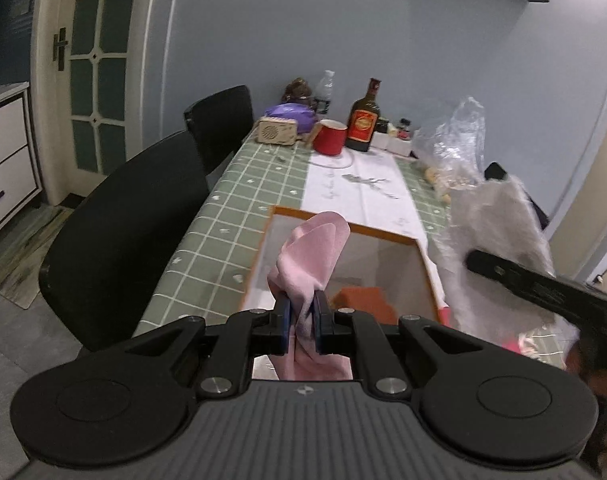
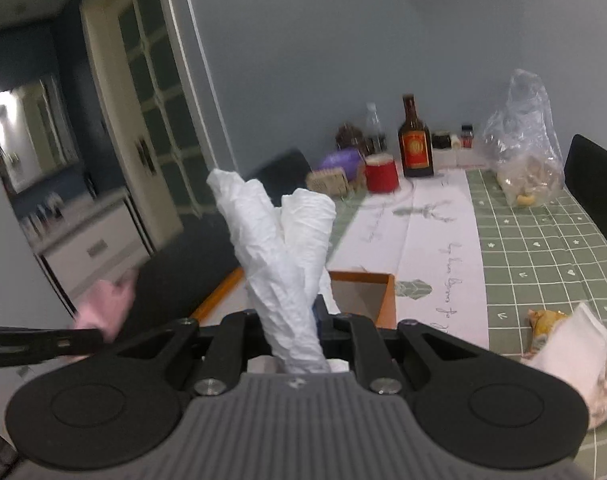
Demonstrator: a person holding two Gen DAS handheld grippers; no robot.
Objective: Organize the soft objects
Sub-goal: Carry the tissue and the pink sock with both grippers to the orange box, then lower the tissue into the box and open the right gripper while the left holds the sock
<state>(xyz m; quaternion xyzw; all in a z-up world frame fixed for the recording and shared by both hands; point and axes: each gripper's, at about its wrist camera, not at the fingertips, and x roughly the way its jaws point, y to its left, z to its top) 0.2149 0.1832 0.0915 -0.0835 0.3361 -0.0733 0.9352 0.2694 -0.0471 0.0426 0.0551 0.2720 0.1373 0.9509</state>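
Observation:
My left gripper (image 1: pixel 302 322) is shut on a pink cloth (image 1: pixel 313 256) and holds it above an open orange-rimmed box (image 1: pixel 343 228) on the table. The pink cloth also shows blurred at the left of the right wrist view (image 2: pixel 103 306). My right gripper (image 2: pixel 299 320) is shut on a crumpled white cloth (image 2: pixel 279 240) that stands up between the fingers, near the box's corner (image 2: pixel 383 296). In the left wrist view the white cloth (image 1: pixel 499 232) and the right gripper's finger (image 1: pixel 515 276) are at the right of the box. An orange item (image 1: pixel 363 300) lies inside the box.
The table has a green checked cloth (image 2: pixel 543 248) with a white runner (image 2: pixel 435 240). At the far end stand a red cup (image 2: pixel 380 176), a brown bottle (image 2: pixel 415 144), a clear bag (image 2: pixel 523 140) and small jars. A folded cloth (image 2: pixel 575 352) lies at right. Black chairs (image 1: pixel 135 240) stand at left.

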